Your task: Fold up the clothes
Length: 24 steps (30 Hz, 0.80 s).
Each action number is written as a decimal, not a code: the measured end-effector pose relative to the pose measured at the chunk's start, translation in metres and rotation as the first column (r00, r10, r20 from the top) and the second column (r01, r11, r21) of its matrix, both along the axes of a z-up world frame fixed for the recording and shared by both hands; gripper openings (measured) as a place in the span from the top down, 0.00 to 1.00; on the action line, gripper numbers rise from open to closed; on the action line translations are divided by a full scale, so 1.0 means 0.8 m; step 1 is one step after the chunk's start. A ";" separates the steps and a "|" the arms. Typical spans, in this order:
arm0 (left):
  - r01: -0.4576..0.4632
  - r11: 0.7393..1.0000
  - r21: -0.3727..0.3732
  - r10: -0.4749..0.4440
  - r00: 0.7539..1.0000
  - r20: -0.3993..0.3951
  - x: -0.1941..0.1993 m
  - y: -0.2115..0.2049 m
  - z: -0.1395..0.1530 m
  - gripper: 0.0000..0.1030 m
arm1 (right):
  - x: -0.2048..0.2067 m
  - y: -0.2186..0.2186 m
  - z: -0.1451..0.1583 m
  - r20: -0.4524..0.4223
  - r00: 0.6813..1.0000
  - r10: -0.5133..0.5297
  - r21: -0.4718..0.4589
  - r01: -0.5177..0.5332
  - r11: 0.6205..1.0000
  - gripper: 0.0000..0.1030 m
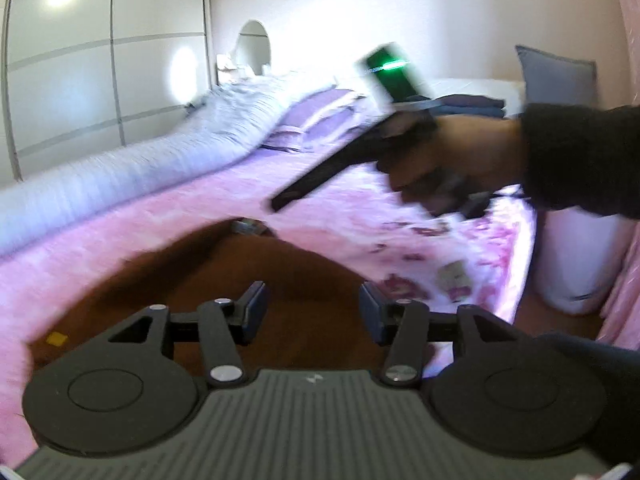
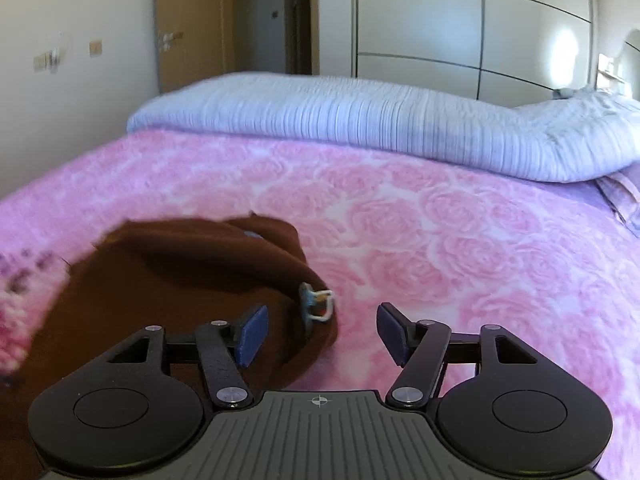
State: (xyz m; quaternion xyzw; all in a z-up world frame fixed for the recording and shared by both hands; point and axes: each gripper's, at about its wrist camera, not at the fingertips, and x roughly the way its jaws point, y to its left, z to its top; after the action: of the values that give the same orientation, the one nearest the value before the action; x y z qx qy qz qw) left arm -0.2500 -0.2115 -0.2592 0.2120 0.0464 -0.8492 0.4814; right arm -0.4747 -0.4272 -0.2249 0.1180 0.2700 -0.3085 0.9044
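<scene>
A dark brown garment (image 1: 224, 280) lies crumpled on the pink rose-patterned bed cover (image 1: 100, 248). My left gripper (image 1: 312, 312) is open just above it, with brown cloth showing between the fingers. In the right wrist view the same garment (image 2: 180, 280) lies at the lower left, with a small light blue tag and white loop (image 2: 316, 304) at its edge. My right gripper (image 2: 324, 336) is open over that edge, the tag between its fingers. The right gripper's body and the hand holding it (image 1: 420, 152) show blurred above the bed in the left wrist view.
A long pale striped duvet roll (image 2: 380, 128) lies across the far side of the bed. Purple pillows (image 1: 316, 120) and a grey cushion (image 1: 556, 76) sit at the head. White wardrobe doors (image 1: 100, 60) stand behind. A white bin (image 1: 576, 260) stands beside the bed.
</scene>
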 end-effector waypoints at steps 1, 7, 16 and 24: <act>-0.017 1.000 -0.019 0.017 1.000 0.023 0.008 0.001 0.001 0.53 | -0.005 0.015 0.006 0.015 1.000 -0.005 0.000 0.005 1.000 0.34; -0.188 0.980 -0.070 0.196 0.969 0.150 0.089 0.023 0.004 0.51 | 0.000 0.126 0.010 0.031 0.999 0.012 0.007 -0.012 1.000 0.28; -0.382 0.924 -0.035 0.377 0.885 0.273 0.212 0.031 -0.007 0.46 | 0.113 0.270 -0.037 -0.059 0.992 0.113 0.096 -0.107 0.990 0.27; -0.381 0.924 -0.038 0.376 0.886 0.270 0.243 0.006 -0.014 0.43 | 0.208 0.265 -0.094 -0.296 0.950 0.102 0.001 -0.106 0.994 0.27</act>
State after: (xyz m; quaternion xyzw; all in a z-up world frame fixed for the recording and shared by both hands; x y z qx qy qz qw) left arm -0.0558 -0.2068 -0.2702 0.3175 0.0270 -0.7014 0.6376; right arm -0.3083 -0.2152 -0.3004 0.0495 0.4059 -0.2765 0.8697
